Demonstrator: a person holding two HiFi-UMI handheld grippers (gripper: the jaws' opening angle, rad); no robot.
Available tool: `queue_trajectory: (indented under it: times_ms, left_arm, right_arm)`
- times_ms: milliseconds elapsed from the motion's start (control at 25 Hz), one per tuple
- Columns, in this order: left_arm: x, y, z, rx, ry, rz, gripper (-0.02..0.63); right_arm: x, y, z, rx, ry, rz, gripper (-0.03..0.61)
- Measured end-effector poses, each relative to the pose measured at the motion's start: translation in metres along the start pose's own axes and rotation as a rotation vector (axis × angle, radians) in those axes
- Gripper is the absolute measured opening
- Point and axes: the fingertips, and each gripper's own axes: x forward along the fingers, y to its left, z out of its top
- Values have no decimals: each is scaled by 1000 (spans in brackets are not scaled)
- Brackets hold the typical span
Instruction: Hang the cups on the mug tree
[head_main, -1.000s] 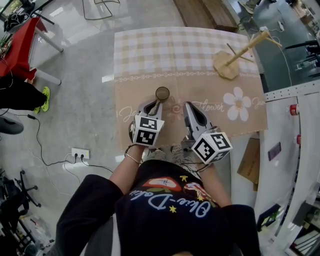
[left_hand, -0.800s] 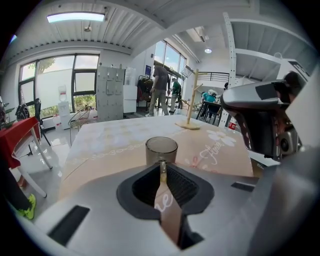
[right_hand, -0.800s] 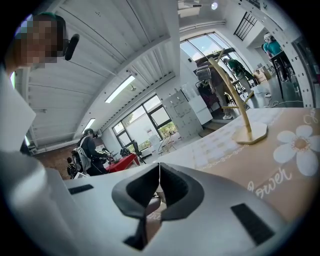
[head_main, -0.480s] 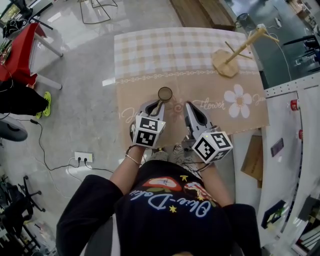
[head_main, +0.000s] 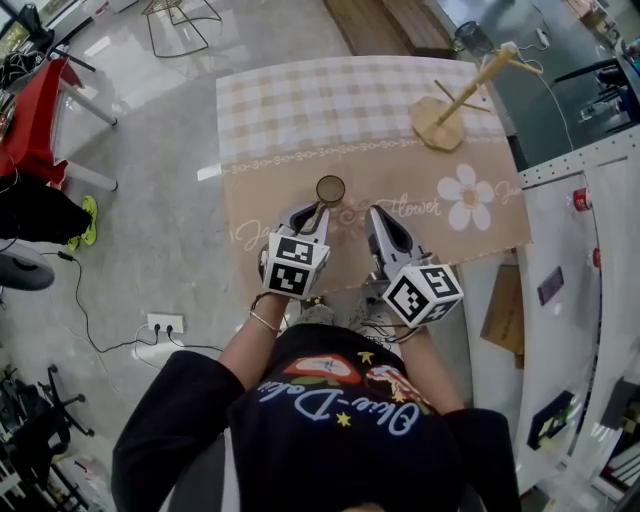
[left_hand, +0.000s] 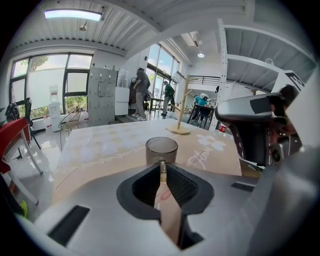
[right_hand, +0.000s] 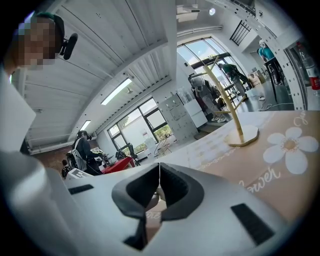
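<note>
Low over the table (head_main: 300, 110), left gripper (head_main: 316, 211) on cup (head_main: 329, 188).

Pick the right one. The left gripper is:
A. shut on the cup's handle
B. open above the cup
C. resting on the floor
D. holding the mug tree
A: in the left gripper view, the left gripper has its jaws pinched on the thin handle of the cup.

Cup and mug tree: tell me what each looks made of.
The cup is probably smoky glass, possibly clear plastic: its grey-brown wall is see-through and the rim shines. The mug tree looks like pale, unpainted wood with a matt finish: an even light tan runs over base, post and pegs.
</note>
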Motion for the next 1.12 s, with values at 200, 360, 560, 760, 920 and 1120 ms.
queue_trajectory:
  times_ms: [200, 360, 560, 760, 920, 1120]
  left_arm:
    - [0, -10, 13, 8, -15, -16, 46]
    - [2, -18, 22, 9, -30, -29, 46]
    - [6, -25, 28, 6, -38, -27, 46]
    - [10, -35, 36, 21, -45, -38, 46]
    - [11, -44, 43, 11, -63, -48, 46]
    - [13, -56, 50, 26, -68, -65, 46]
  right_arm:
    - [-2, -9, 8, -11, 3, -4, 11]
    - [-3, -14, 16, -11, -13, -7, 11]
    - [-10, -21, 20, -11, -14, -9, 11]
    - [-18, -28, 27, -9, -27, -19, 11]
    - [-24, -33, 31, -3, -42, -23, 11]
    - [-34, -42, 35, 10, -58, -34, 11]
